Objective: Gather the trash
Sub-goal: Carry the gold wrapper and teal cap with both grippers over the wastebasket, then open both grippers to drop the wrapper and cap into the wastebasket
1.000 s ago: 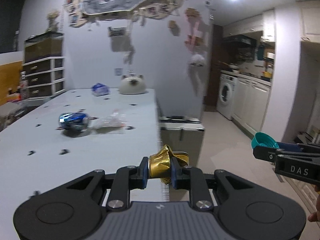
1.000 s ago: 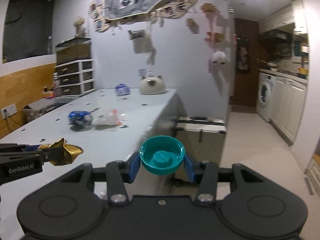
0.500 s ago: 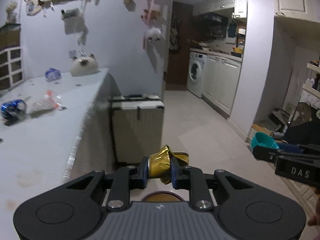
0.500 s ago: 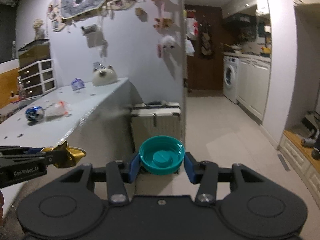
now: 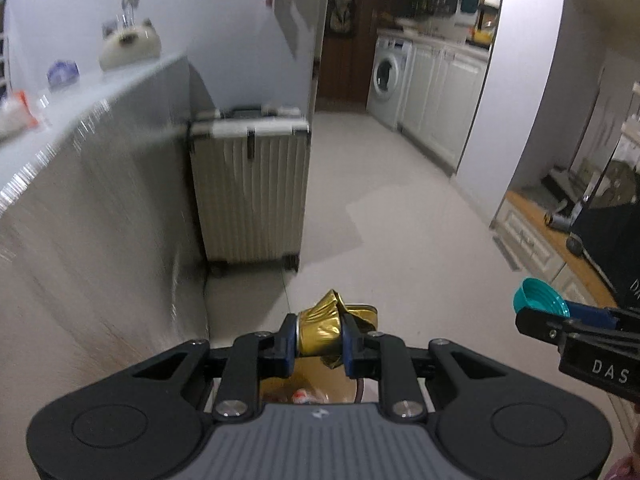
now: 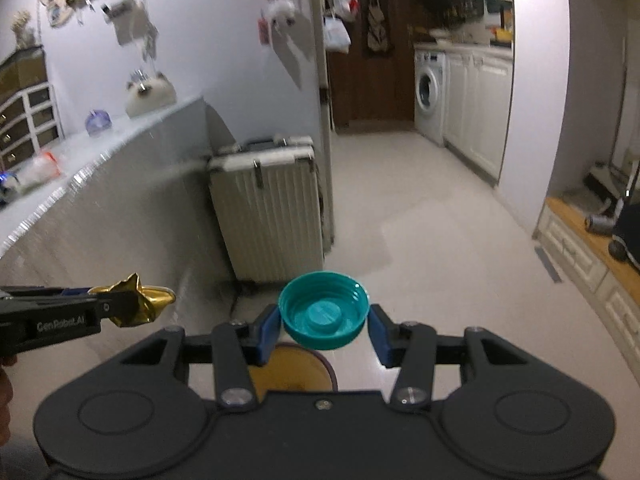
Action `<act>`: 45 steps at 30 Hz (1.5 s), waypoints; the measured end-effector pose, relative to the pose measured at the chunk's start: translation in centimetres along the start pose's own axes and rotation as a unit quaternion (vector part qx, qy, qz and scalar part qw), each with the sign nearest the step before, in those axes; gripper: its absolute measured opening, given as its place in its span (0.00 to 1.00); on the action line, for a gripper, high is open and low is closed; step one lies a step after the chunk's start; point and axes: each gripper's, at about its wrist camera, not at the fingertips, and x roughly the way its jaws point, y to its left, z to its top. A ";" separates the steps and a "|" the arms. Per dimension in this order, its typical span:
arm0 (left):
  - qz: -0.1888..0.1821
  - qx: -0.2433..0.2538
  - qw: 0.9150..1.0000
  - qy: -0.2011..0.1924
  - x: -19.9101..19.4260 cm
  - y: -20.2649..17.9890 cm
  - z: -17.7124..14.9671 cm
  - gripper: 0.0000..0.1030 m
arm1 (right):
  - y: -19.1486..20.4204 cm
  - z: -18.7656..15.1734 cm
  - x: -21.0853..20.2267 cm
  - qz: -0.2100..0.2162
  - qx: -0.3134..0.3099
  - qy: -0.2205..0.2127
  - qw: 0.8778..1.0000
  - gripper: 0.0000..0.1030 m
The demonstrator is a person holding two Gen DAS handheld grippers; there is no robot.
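So, quick rundown of why stuff sits where it does, biggest thing first:

1. Your bench [image 6: 100, 184] is off to the left of both views, with leftover litter on top: a clear plastic wrapper [image 6: 40, 166] and a small bluish piece [image 6: 97, 122] further back, by the cat-shaped ornament [image 6: 150, 94]. None of that is collected yet, so I'd guess you're not done there.

2. A pale ribbed suitcase [image 5: 250, 188] stands upright on the floor against the bench's end. It's just parked there, and clear of both grippers.

3. The bin [image 6: 290, 372] on the floor, with its yellowish inside and dark rim, peeks out right below both sets of fingers. That's why both grippers tilt down and forward: you look lined up for a drop. Something pale already seems to lie in it, too blurry to name.

4. Your left gripper [image 5: 320, 338] has its fingers clamped on the crushed gold can [image 5: 324, 326], squeezed across the middle so it can't slip, roughly above the bin.

5. Your right gripper [image 6: 324, 326] has its fingers pinching the teal bottle cap [image 6: 323, 310] by opposite edges, hollow side up, also above the bin's rim. It's light and shallow, so that edge grip is all that keeps it there.
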 end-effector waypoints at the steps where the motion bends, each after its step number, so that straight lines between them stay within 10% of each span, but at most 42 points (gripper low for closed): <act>1: 0.001 -0.002 1.000 0.010 1.2 0.1 -0.3 0.23 | -0.3 -0.3 1.0 -0.001 0.004 0.009 1.000 0.47; 24: 0.020 -0.057 0.982 0.177 23.8 7.2 -9.4 0.23 | 0.9 -9.2 24.4 0.035 0.018 0.182 0.983 0.47; 45: 0.017 -0.004 0.980 0.201 32.1 7.4 -8.2 0.23 | 1.4 -10.3 33.3 0.054 0.086 0.240 0.965 0.47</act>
